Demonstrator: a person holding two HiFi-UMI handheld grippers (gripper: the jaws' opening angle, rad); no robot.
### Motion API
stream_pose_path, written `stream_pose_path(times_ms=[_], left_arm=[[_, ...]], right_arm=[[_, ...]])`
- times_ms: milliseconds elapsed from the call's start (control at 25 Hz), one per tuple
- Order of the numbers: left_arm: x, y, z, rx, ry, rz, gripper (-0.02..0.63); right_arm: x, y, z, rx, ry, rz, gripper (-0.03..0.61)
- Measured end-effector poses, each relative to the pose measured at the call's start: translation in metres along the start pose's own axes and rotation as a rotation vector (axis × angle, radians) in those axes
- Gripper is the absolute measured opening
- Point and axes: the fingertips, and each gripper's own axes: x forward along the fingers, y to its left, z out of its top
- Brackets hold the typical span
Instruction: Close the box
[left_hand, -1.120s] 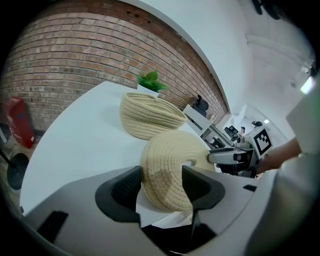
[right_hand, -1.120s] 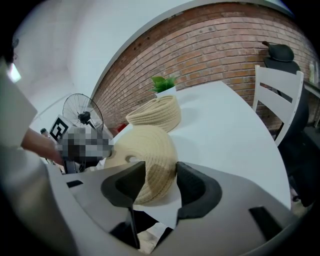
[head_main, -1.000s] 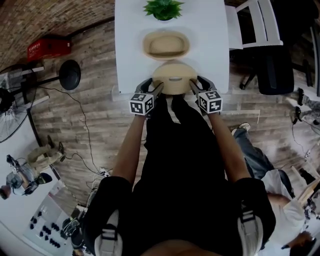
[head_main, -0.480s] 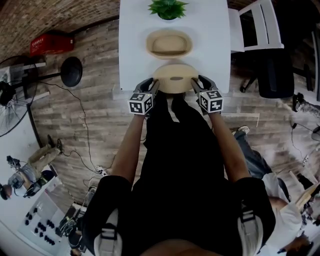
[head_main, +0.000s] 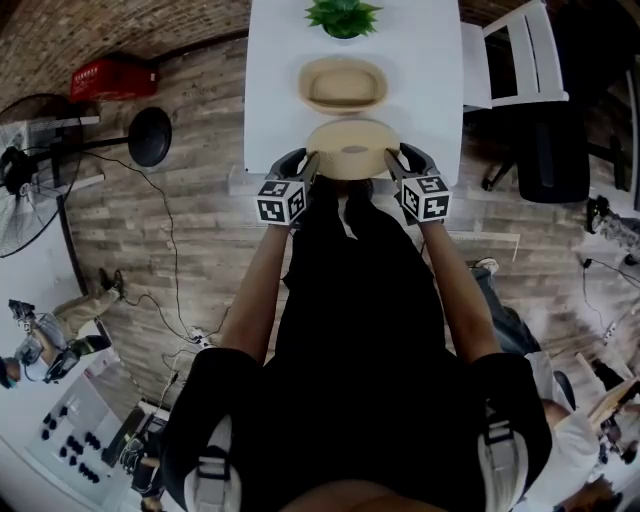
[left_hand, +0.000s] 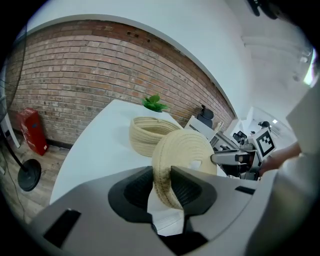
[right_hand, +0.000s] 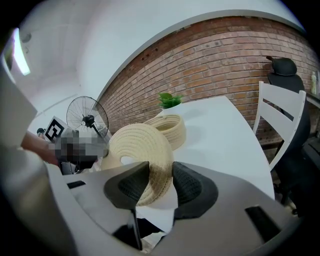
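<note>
Head view: left gripper (head_main: 308, 166) and right gripper (head_main: 393, 164) (jaws just closed) clamp the lid (head_main: 352, 148); next, align it over the box (head_main: 344, 86).

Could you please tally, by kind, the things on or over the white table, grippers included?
Beige woven rope basket: 1
Beige woven rope lid: 1
Green potted plant: 1
Grippers: 2 (left gripper, right gripper)
Total: 5

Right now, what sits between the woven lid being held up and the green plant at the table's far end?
The open woven basket stands there on the white table, in line with the lid and the plant. The head view shows it plainly.
</note>
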Motion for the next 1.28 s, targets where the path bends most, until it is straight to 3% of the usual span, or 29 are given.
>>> stream_pose_path(times_ms=[520,1280], left_arm=[[-0.020,0.007,0.040,0.030,-0.048,0.030,0.120],[0.024,0.048,0.100,0.012,-0.060,-0.010,0.120]], right_arm=[[-0.001,0.016,0.035,0.004,-0.062,0.015,0.144],[0.042,-0.004,0.096,0.030,-0.084,-0.048,0.141]])
